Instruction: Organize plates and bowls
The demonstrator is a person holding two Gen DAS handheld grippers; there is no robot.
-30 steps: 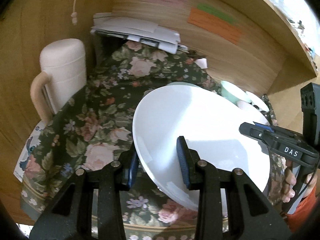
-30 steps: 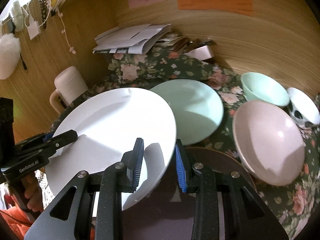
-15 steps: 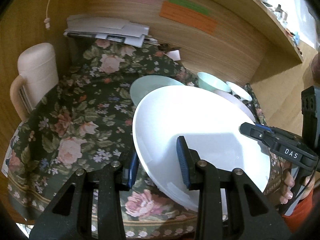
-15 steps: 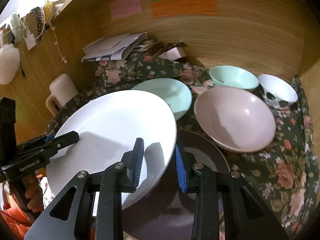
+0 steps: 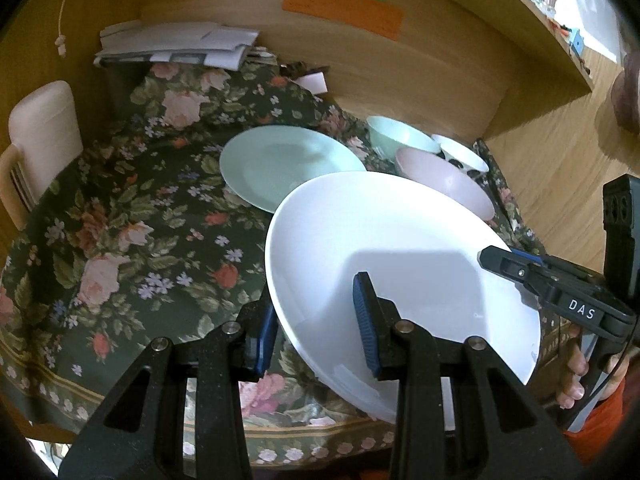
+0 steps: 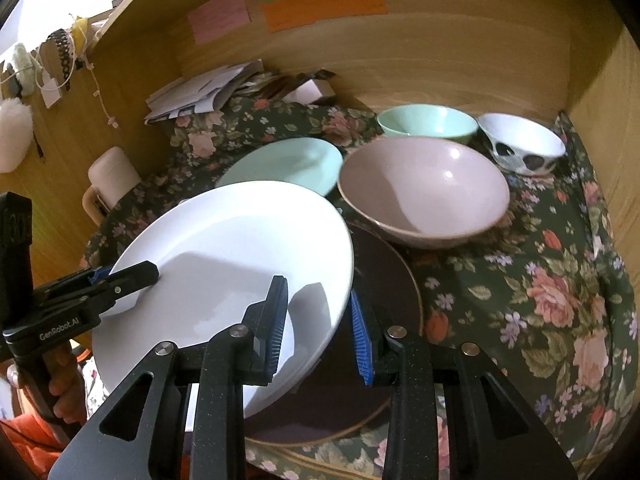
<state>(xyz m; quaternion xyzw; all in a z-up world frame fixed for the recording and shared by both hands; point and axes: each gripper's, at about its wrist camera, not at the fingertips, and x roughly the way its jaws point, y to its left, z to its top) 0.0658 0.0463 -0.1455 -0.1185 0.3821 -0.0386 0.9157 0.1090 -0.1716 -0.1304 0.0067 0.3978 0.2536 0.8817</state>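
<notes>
A large white plate (image 5: 400,264) is held tilted above the flowered tablecloth by both grippers. My left gripper (image 5: 316,320) is shut on its left rim; it also shows in the right wrist view (image 6: 120,280). My right gripper (image 6: 318,320) is shut on its right rim; it shows in the left wrist view (image 5: 516,272). The white plate (image 6: 228,256) hangs over a dark brown plate (image 6: 384,296). Behind lie a mint plate (image 6: 292,164), a pink bowl (image 6: 424,184), a mint bowl (image 6: 428,124) and a white spotted bowl (image 6: 520,144).
A cream lidded mug (image 5: 36,136) stands at the left. A stack of papers (image 5: 176,44) lies at the back against the wooden wall, which carries coloured notes (image 5: 340,0). A wooden side wall (image 6: 600,72) closes the right.
Both grippers have carried the white plate to the right and back from the desk. The mint plate and the bowls have come into the left wrist view; the mug has slid left.
</notes>
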